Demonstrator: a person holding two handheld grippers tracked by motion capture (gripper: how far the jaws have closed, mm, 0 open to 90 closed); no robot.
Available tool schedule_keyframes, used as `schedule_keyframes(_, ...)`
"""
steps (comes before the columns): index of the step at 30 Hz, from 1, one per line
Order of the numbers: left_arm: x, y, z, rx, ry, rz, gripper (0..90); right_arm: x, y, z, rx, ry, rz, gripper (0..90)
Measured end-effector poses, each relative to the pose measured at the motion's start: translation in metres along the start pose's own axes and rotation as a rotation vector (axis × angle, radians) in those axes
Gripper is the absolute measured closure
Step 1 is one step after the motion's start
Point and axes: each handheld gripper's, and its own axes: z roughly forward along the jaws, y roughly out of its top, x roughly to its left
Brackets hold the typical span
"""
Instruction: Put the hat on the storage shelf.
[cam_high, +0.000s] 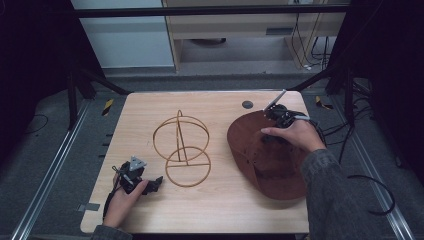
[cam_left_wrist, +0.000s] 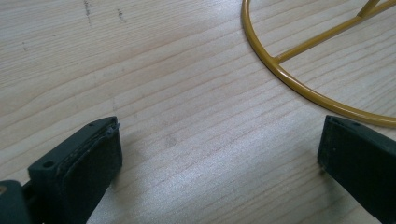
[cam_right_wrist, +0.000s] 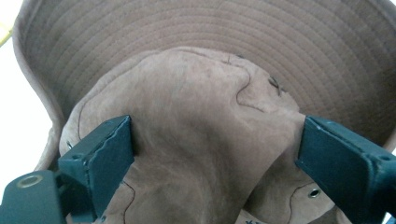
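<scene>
Straddling the crown of a brown suede hat (cam_right_wrist: 205, 140), the right gripper (cam_right_wrist: 215, 154) has its jaws spread wide, one on each side of the crumpled crown, fabric bulging up between them. Whether the pads touch the suede is hard to call; the left jaw looks pressed against it, the right one just beside it. Not clamped. Stitched brim rises beyond the jaw tips and curves round both sides.

In the high view the hat (cam_high: 260, 155) sits on the right part of the wooden table (cam_high: 215, 210), the right hand (cam_high: 292, 132) over its far edge, the right gripper (cam_high: 280, 116) mostly covered by that hand.

Left gripper (cam_left_wrist: 219, 154): jaws released, wide apart, nothing between them but bare wood. A yellow wire stand (cam_left_wrist: 299, 88) lies ahead and toward the right jaw, its base ring passing just beyond that jaw's tip. High view shows the stand (cam_high: 182, 147) mid-table, two rings joined by an upright, left gripper (cam_high: 137, 177) near its base ring.

Judgement: likely the hat goes onto the stand; right gripper is the one on it, and the stand lies well apart from those jaws, off to the person's left. The left is nearer the stand.

Hidden: near side of crown below the jaws is cut off; upper ring of the stand is out of frame in the left gripper view.
</scene>
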Motion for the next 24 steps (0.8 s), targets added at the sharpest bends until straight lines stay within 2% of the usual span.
schedule_keyframes(5,0.0,0.0,0.0,-0.002,0.0,0.0,0.0,0.001,-0.004,0.005,0.006,-0.001,-0.003,18.5)
schedule_keyframes(6,0.0,0.0,0.0,-0.002,0.0,-0.002,0.0,0.0,-0.005,0.006,0.003,-0.003,-0.012,22.4)
schedule_keyframes(7,0.0,0.0,0.0,-0.002,0.0,-0.002,0.0,0.0,-0.007,0.009,0.002,-0.006,-0.016,30.1)
schedule_keyframes(8,0.0,0.0,0.0,-0.003,0.0,-0.002,0.0,0.0,-0.007,0.009,0.002,-0.006,-0.016,30.1)
schedule_keyframes(9,0.0,0.0,0.0,-0.003,0.0,-0.002,0.0,0.0,-0.009,0.01,0.001,-0.007,-0.016,39.3)
schedule_keyframes(12,0.0,0.0,0.0,-0.002,0.0,0.0,0.0,-0.002,-0.012,0.013,0.009,-0.005,-0.021,51.6)
schedule_keyframes(13,0.0,0.0,0.0,-0.002,0.0,0.001,0.0,-0.002,-0.012,0.013,0.009,-0.005,-0.021,51.6)
schedule_keyframes(14,0.0,0.0,0.0,-0.002,0.0,0.001,0.0,-0.002,-0.013,0.014,0.007,-0.001,-0.016,55.5)
schedule_keyframes(15,0.0,0.0,0.0,-0.003,0.0,0.001,0.0,-0.003,-0.015,0.014,0.003,0.004,-0.017,63.7)
schedule_keyframes(17,0.0,0.0,0.0,-0.002,0.0,0.001,0.0,-0.004,-0.016,0.014,-0.002,0.011,-0.019,69.5)
schedule_keyframes(24,0.0,0.0,0.0,-0.003,-0.001,-0.003,0.0,-0.003,-0.018,0.015,-0.006,0.022,-0.026,76.6)
